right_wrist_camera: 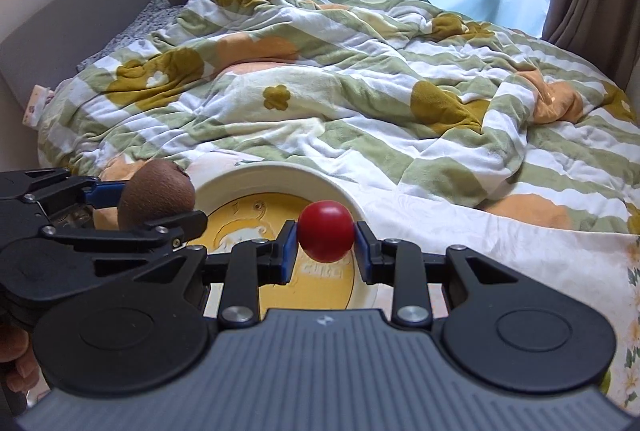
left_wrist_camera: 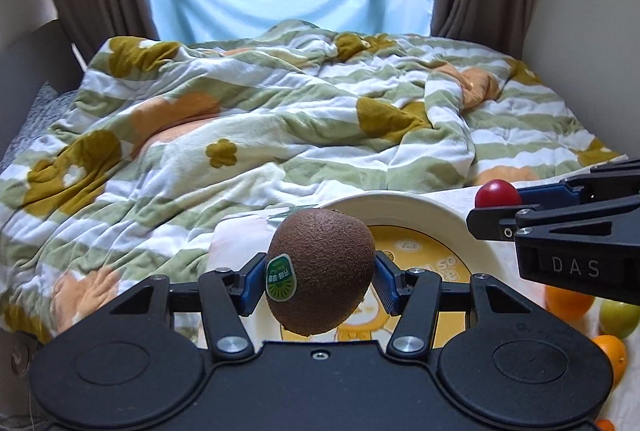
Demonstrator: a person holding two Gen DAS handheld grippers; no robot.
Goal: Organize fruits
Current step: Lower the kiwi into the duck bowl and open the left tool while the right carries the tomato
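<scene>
My left gripper [left_wrist_camera: 320,281] is shut on a brown kiwi [left_wrist_camera: 324,267] with a green sticker and holds it above the near left part of a white plate with a yellow centre [left_wrist_camera: 448,215]. My right gripper [right_wrist_camera: 326,245] is shut on a small red fruit [right_wrist_camera: 326,231] and holds it above the same plate [right_wrist_camera: 280,177]. In the left wrist view the right gripper [left_wrist_camera: 496,201] comes in from the right with the red fruit [left_wrist_camera: 497,193]. In the right wrist view the left gripper [right_wrist_camera: 160,205] holds the kiwi [right_wrist_camera: 156,197] at the plate's left rim.
The plate lies on a white floral cloth [right_wrist_camera: 500,243] on a bed. A rumpled green-striped flower blanket [left_wrist_camera: 248,135] fills the bed behind it. Oranges [left_wrist_camera: 568,303] and a green fruit [left_wrist_camera: 620,317] lie at the right on the cloth. Curtains and a window stand behind.
</scene>
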